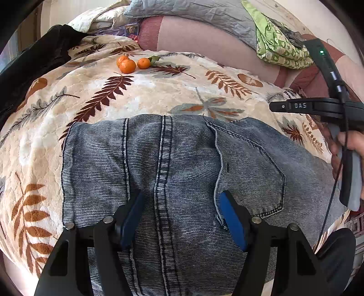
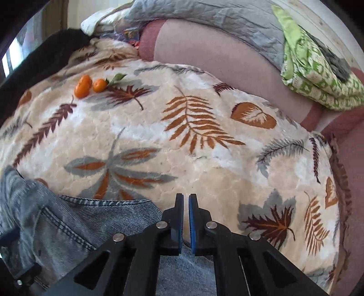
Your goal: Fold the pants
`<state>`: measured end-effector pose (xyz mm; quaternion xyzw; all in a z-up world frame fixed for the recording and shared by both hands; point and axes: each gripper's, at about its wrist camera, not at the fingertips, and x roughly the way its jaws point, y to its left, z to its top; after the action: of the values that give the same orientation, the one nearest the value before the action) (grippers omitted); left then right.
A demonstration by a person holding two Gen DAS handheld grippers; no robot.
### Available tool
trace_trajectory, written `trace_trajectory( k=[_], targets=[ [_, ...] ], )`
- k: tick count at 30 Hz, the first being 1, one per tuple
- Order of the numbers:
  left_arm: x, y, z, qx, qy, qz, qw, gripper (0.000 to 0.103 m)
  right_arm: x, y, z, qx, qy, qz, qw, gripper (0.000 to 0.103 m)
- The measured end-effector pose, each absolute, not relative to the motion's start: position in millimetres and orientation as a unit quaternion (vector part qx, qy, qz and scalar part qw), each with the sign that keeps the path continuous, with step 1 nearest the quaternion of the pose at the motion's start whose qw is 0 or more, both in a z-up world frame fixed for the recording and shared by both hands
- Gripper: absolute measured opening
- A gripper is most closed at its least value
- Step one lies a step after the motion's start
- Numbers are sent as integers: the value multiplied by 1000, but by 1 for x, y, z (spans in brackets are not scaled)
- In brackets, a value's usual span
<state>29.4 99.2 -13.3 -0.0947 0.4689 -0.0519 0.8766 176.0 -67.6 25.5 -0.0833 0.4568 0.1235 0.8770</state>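
Blue-grey denim pants [image 1: 182, 164] lie folded into a compact block on a cream blanket with a leaf print [image 1: 159, 91]. My left gripper [image 1: 180, 200] is open, its blue pads either side of the centre seam just above the denim, holding nothing. My right gripper [image 2: 186, 200] is shut with nothing between its pads, hovering over the blanket [image 2: 204, 159] at the right edge of the pants [image 2: 56, 223]. In the left wrist view the right gripper's body [image 1: 318, 107] and the hand holding it show at the right edge.
Three tangerines [image 1: 130, 63] lie on the blanket beyond the pants, also in the right wrist view [image 2: 89, 87]. A pink bolster [image 1: 216, 45], a grey quilt [image 1: 193, 11] and green patterned cloth [image 1: 279, 47] line the back. A dark garment [image 1: 34, 66] lies far left.
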Motion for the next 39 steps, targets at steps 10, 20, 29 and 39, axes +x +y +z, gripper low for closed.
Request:
trace_trajectory(
  k=[10, 20, 29, 39],
  targets=[
    [30, 93, -14, -77, 465, -40, 881, 71, 168, -71, -26, -18, 529, 155, 834, 6],
    [30, 91, -16, -69, 464, -38, 882, 71, 148, -68, -31, -53, 540, 152, 826, 8],
    [29, 91, -16, -67, 463, -38, 883, 71, 127, -83, 2, -24, 509, 158, 846, 8],
    [28, 91, -15, -60, 461, -36, 885, 71, 117, -93, -32, -27, 537, 130, 833, 64]
  ],
)
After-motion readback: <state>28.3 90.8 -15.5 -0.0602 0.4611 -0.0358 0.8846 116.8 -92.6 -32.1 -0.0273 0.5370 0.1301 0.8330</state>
